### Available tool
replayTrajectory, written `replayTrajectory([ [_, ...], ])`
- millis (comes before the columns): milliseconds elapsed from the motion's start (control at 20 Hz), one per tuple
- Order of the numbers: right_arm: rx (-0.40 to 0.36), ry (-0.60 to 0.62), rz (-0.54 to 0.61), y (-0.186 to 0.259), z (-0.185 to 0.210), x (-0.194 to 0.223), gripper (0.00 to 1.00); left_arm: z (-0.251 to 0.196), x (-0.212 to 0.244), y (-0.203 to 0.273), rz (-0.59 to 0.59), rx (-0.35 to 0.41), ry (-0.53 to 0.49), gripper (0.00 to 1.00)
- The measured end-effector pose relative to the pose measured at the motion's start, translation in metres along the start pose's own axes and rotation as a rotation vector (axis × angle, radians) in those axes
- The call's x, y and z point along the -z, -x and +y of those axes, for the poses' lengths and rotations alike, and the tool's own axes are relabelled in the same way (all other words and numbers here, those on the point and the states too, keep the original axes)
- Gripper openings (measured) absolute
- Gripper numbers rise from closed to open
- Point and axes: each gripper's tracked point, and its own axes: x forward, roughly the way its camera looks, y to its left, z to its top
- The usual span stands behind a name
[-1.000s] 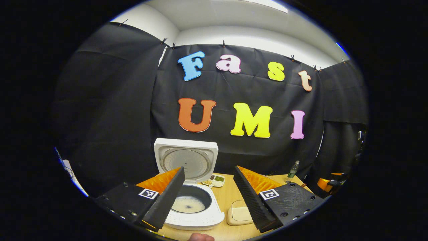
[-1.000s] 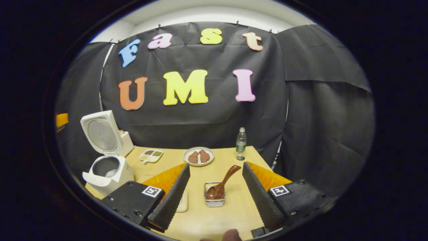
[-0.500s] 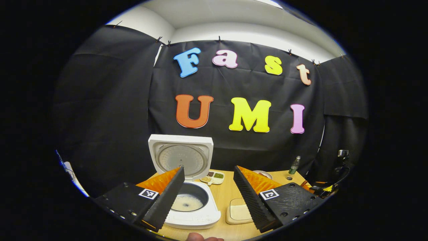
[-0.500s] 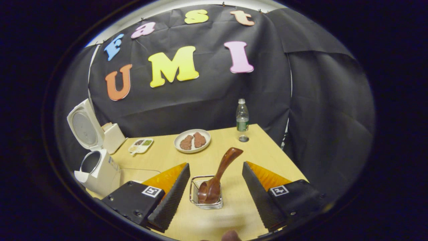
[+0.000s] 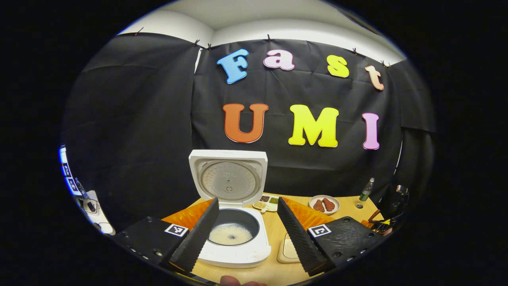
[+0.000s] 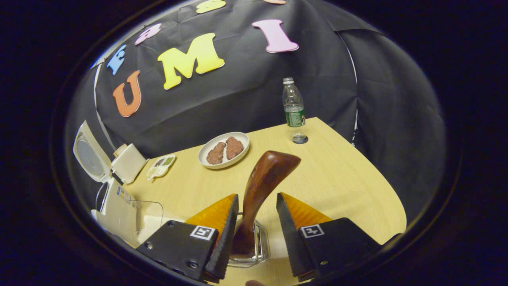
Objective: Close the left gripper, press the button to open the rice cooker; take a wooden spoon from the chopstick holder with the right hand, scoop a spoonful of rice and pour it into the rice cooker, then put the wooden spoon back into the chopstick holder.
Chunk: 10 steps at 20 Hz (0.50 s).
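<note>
Staged recording booth rather than a real kitchen: black cloth wall (image 5: 131,119) clipped up across the upper frame, white room wall (image 5: 278,33) showing above it. Set up like a kitchen on a light wooden table (image 6: 337,174) at lower centre, with an open rice cooker (image 5: 232,222), plate of food (image 6: 224,149) and water bottle (image 6: 293,107)

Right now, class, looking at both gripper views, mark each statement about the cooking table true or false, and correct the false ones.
1. The rice cooker has its lid up. True.
2. The right gripper is clamped on the wooden spoon. False: the spoon's handle stands between its open fingers.
3. The plate is bare. False: two brown pieces lie on it.
4. The bottle stands upright on the table. True.
5. The left gripper is open. True.
</note>
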Motion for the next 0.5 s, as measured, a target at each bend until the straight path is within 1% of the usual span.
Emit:
replayTrajectory([
  [50, -0.016, -0.003, 0.001, 0.000, 0.003, -0.002, 0.49, 0.000, 0.002, 0.001, 0.004, -0.005, -0.002, 0.94],
  [100, -0.022, -0.010, -0.002, 0.000, 0.004, -0.004, 0.51, -0.001, 0.003, 0.001, 0.010, -0.006, -0.002, 0.94],
  [150, -0.019, -0.015, -0.008, 0.000, 0.003, -0.009, 0.41, -0.002, 0.003, 0.000, 0.013, -0.007, -0.004, 0.94],
  [250, -0.021, -0.025, -0.005, 0.001, 0.004, -0.009, 0.29, -0.002, -0.005, 0.000, -0.010, -0.008, -0.013, 0.94],
  [500, -0.040, -0.068, 0.009, 0.019, 0.014, -0.006, 0.24, 0.001, -0.006, 0.002, -0.022, -0.007, -0.004, 0.94],
])
